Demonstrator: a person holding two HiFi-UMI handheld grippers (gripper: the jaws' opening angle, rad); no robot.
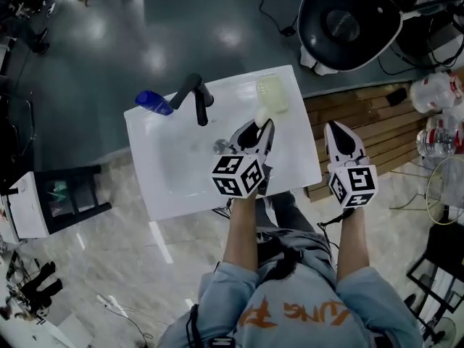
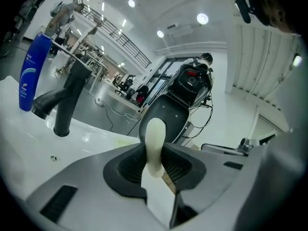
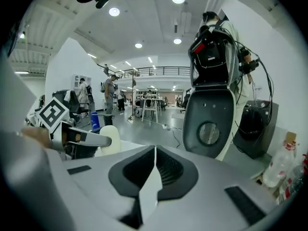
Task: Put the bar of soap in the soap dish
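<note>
A cream bar of soap (image 1: 262,115) stands on edge between the jaws of my left gripper (image 1: 259,127), which is shut on it over the right part of the white sink top (image 1: 167,172). In the left gripper view the soap (image 2: 155,143) sticks up past the pads. The pale green soap dish (image 1: 272,93) lies empty just beyond it, near the sink's far right corner. My right gripper (image 1: 336,130) hangs off the sink's right edge with its jaws together and nothing in them (image 3: 155,150). From the right gripper view, the soap (image 3: 110,147) shows at the left.
A black faucet (image 1: 196,96) and a blue bottle (image 1: 153,103) stand at the sink's far edge. The drain (image 1: 220,146) is left of my left gripper. Wooden pallets (image 1: 362,118) lie to the right, with plastic bottles (image 1: 437,93) beyond. A black and white chair (image 1: 348,22) stands behind.
</note>
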